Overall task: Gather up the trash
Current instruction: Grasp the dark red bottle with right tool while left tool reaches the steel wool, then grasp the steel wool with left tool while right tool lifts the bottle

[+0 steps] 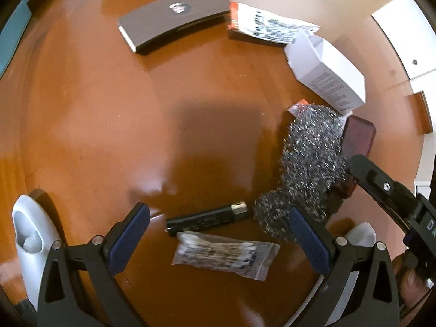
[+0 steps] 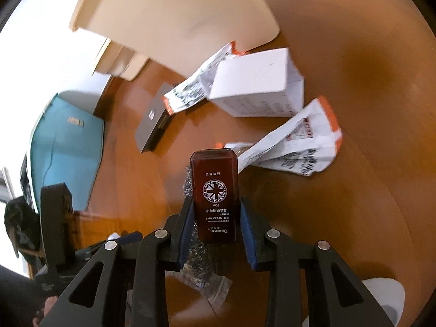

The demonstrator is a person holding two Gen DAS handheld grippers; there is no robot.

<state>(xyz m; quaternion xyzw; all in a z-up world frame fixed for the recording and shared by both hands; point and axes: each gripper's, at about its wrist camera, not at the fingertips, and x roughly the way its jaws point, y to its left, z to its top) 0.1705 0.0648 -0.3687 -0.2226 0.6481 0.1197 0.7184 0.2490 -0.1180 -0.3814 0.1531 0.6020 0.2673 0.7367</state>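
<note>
So the right tongs (image 2: 216, 218) are clamped on the brown disinfectant bottle (image 2: 215, 190) at centre frame, probably to bin it, while the left tongs (image 1: 218, 234) hang wide open over the lighter (image 1: 207, 219) on the desk (image 1: 109, 109).

Brown bottle (image 2: 215, 196) reads "DISINFECTANT", "60ml", "Ouranuo"

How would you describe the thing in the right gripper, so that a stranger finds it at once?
On the brown wooden table, look near the white carton and the crumpled orange-edged wrapper. The right gripper is shut on a dark red-brown disinfectant bottle. Only it has a flat dark face with white print and a round emblem.
</note>
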